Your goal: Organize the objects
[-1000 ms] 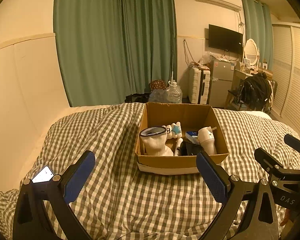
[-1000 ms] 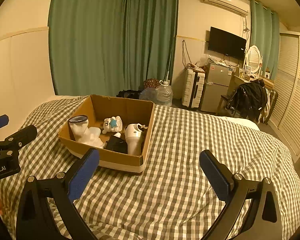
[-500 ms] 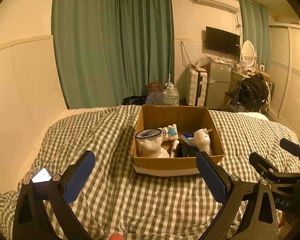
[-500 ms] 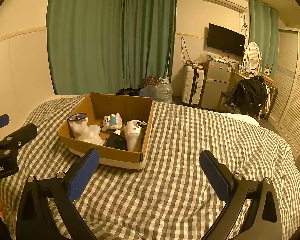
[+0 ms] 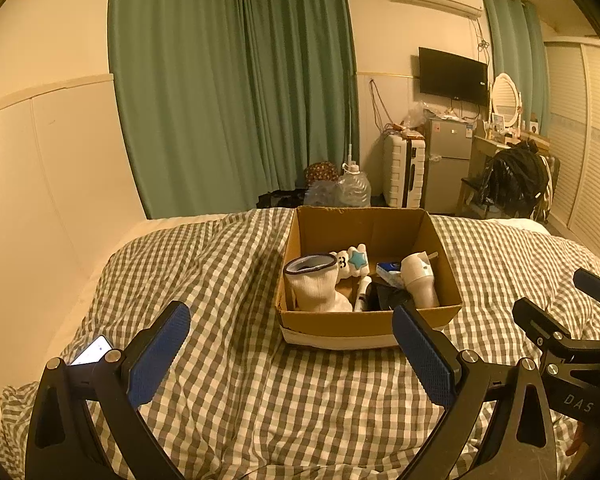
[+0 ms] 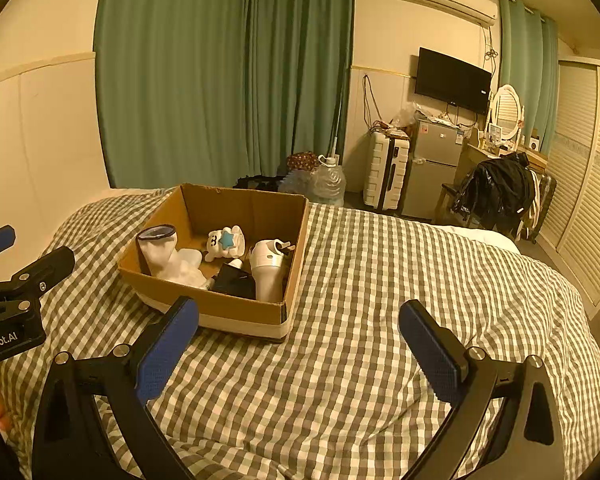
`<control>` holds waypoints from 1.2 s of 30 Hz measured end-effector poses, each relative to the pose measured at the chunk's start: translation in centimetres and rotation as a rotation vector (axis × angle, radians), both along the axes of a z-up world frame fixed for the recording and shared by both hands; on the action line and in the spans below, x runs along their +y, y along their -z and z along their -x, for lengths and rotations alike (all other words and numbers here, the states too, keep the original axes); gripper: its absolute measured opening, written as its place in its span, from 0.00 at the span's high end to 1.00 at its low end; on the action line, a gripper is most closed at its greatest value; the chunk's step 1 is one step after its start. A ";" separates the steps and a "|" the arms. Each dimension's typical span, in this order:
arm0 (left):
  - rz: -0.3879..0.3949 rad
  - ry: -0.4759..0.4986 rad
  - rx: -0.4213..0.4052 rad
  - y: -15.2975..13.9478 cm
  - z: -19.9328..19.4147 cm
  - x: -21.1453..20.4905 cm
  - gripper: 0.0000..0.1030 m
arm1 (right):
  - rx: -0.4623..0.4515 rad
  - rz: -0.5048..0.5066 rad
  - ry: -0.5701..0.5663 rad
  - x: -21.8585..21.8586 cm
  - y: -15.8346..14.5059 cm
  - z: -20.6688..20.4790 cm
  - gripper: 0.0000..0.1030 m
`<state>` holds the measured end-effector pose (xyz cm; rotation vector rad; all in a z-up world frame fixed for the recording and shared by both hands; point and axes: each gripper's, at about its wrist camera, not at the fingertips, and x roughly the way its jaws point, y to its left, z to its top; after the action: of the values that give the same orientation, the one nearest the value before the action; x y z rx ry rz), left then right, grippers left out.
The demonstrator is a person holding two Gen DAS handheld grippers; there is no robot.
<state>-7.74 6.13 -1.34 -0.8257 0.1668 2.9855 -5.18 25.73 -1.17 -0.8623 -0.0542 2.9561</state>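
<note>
Bottom of both frames: the left gripper and right gripper hover level over bare checked bedspread, jaws spread wide, holding nothing. Mid-frame sits an open cardboard box holding a white sock, plush toy and white bottle. Beyond the bed's far edge hang green curtains.
</note>
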 end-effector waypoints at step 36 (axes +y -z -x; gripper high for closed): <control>0.008 0.005 -0.008 0.1 -0.2 0.1 0.00 | -0.015 -0.019 -0.013 -0.4 0.6 -0.1 0.02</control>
<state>-7.57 6.19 -1.44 -0.8363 0.1801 2.9787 -5.10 25.38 -1.75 -0.8855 -0.0886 2.9559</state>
